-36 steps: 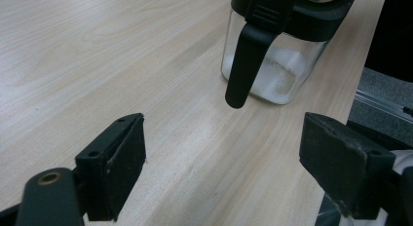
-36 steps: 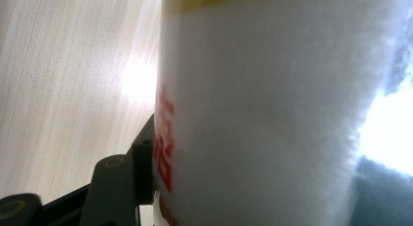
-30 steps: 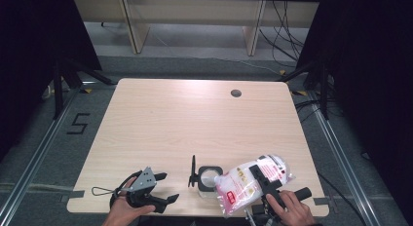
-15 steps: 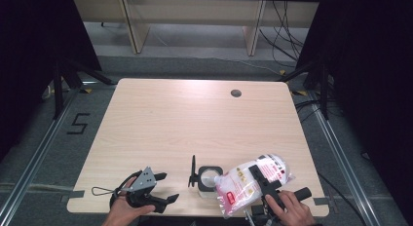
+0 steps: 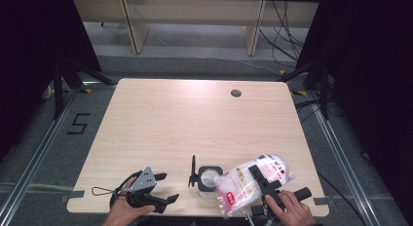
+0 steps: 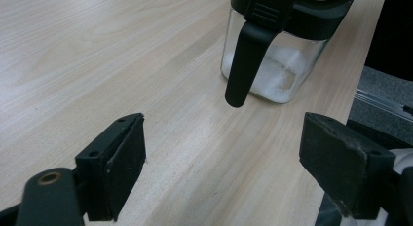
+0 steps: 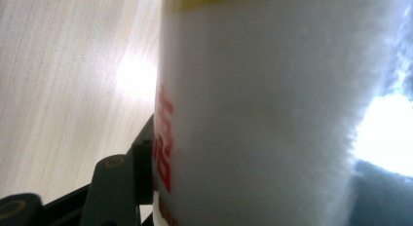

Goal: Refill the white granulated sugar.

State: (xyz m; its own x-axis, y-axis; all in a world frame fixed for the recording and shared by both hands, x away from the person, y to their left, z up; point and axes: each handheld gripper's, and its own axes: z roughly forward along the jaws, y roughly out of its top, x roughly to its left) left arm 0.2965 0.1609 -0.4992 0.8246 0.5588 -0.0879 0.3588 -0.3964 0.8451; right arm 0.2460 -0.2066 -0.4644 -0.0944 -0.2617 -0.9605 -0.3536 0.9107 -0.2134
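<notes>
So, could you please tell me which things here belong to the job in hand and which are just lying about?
In the job:
- bag of white powder, clamped in the right tongs
- clear jar, lid flipped open
- left tongs, open beside the jar

Lying about:
- round hole in the table
- shelves behind the table

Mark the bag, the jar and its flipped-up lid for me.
bag [image 5: 243,187], high view, on its clear front near the red print.
jar [image 6: 280,75], left gripper view, on the glass wall over the white contents.
lid [image 5: 193,171], high view, on the upright black flap.

A "5" is marked on the floor [image 5: 78,123] left of the table.
</notes>
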